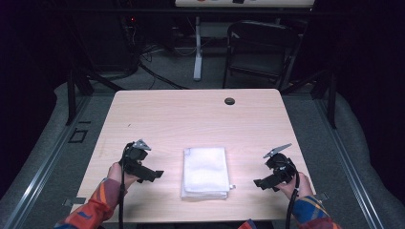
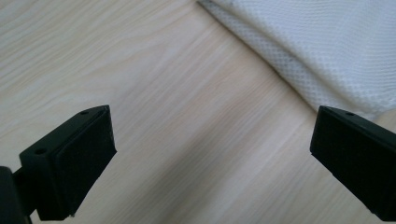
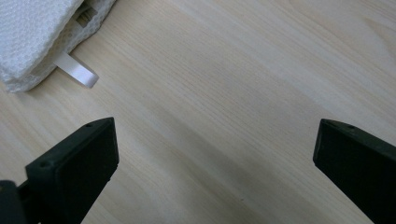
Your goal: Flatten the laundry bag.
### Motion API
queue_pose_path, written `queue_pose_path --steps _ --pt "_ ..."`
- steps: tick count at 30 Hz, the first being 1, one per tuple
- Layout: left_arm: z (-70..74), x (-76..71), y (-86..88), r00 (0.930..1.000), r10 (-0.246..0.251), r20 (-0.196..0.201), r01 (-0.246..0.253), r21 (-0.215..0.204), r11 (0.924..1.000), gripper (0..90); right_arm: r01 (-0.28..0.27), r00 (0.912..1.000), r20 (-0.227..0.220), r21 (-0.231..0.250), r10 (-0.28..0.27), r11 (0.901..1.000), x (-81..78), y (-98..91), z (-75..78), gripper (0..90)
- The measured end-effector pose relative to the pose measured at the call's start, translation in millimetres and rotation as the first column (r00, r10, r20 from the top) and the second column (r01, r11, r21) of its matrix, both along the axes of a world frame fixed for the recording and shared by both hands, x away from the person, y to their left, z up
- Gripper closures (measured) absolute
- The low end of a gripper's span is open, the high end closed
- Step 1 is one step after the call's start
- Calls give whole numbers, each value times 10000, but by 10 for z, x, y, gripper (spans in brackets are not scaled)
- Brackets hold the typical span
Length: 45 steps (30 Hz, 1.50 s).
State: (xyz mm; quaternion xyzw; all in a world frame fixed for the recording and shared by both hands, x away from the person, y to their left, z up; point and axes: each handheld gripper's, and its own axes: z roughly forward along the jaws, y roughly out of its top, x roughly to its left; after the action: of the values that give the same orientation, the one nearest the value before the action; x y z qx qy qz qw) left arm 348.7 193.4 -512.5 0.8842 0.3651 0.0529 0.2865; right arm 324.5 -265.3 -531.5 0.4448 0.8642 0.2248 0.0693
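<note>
A folded white mesh cloth (image 1: pixel 205 171) lies on the light wooden table (image 1: pixel 191 119) near its front edge. My left gripper (image 1: pixel 155 174) rests to the cloth's left, pointing toward it, jaws open with bare wood between them. In the left gripper view the gripper (image 2: pixel 210 154) has the cloth (image 2: pixel 317 42) at the upper right, apart from the jaws. My right gripper (image 1: pixel 260 182) sits to the cloth's right, also open and holding nothing. In the right gripper view the gripper (image 3: pixel 215 158) has the cloth's corner (image 3: pixel 32 32) with a white loop tag (image 3: pixel 77 70) at the upper left.
A small dark round grommet (image 1: pixel 229 101) sits near the table's far edge. Beyond the table stand a dark folding chair (image 1: pixel 260 47) and a white desk leg (image 1: pixel 197 47). Dark frame posts flank the table on both sides.
</note>
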Motion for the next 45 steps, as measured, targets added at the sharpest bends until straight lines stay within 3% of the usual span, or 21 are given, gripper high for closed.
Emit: queue_pose_path --steps 5,9,15,22,23,27,35,39,45 --pt "28 -28 -154 9986 -512 102 512 40 9987 0 -107 9999 -94 -24 107 9999 5 8 -5 0" --pt "30 -37 -196 9982 -595 89 594 26 9982 0 -6 10000 -67 196 8 9998 3 18 -22 0" --pt "33 -56 -278 9963 -849 146 847 91 9964 0 -150 9998 -142 104 151 9998 11 17 -7 0" --pt "32 -93 -416 9906 -1358 180 1358 10 9907 0 -221 9995 -200 128 224 9997 12 19 0 0" --pt "32 -95 -431 9895 -1437 176 1437 58 9896 0 -191 9995 -236 337 199 9993 9 27 -5 0" --pt "23 -110 -489 9875 -1562 199 1561 31 9877 0 -249 9993 -268 95 251 9996 15 22 -6 0" --pt "-2 -150 -647 9766 -2136 250 2132 181 9768 0 -228 9992 -311 461 242 9987 7 41 -7 0" --pt "-12 -165 -707 9728 -2303 252 2298 220 9730 0 -257 9992 -310 298 266 9992 6 47 -4 0" --pt "-36 -203 -830 9556 -2937 242 2929 337 9556 11 -319 9993 -166 376 325 9988 -2 60 8 12"
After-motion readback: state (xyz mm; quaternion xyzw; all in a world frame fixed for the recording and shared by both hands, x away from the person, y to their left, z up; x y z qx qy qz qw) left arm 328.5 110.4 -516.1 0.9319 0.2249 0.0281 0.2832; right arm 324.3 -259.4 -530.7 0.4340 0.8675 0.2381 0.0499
